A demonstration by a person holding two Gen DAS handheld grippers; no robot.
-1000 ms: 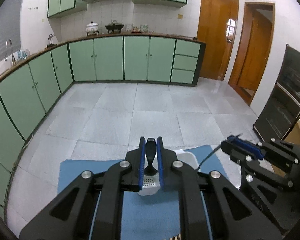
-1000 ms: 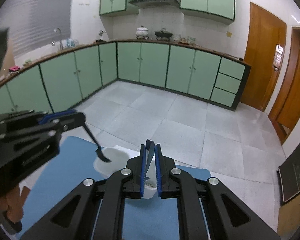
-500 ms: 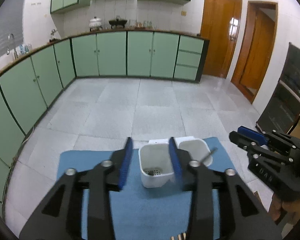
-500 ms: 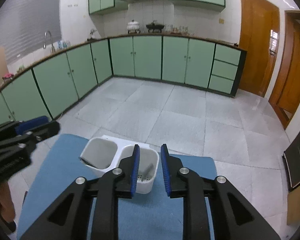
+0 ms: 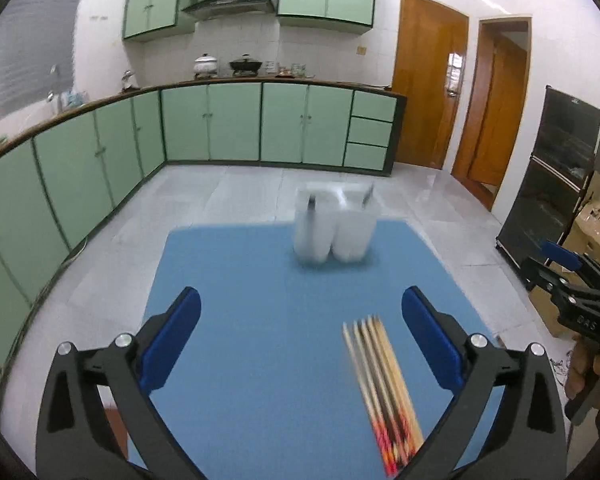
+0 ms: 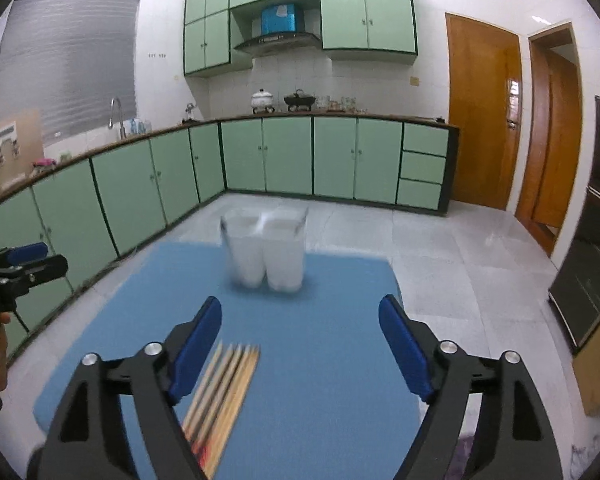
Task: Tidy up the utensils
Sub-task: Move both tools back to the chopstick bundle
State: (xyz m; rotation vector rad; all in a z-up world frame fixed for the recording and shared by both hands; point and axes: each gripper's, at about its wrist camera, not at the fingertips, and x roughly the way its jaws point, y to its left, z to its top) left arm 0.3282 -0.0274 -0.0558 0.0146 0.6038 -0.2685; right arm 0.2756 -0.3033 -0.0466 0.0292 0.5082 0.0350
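Note:
A white two-cup utensil holder (image 5: 335, 226) stands at the far edge of the blue mat (image 5: 268, 320), blurred by motion; a dark utensil leans in each cup. It also shows in the right wrist view (image 6: 266, 250). Several chopsticks (image 5: 384, 384) lie side by side on the near part of the mat, also in the right wrist view (image 6: 220, 392). My left gripper (image 5: 300, 340) is open and empty above the near mat. My right gripper (image 6: 300, 352) is open and empty, with the chopsticks by its left finger.
The mat (image 6: 320, 340) covers a small table with tiled floor around it. Green cabinets (image 5: 220, 128) run along the far and left walls. A black appliance (image 5: 552, 184) and a cardboard box (image 5: 596, 232) stand at the right.
Both grippers have let go of their dark utensils into the holder cups, opened wide and pulled back toward me. The chopsticks have come into view.

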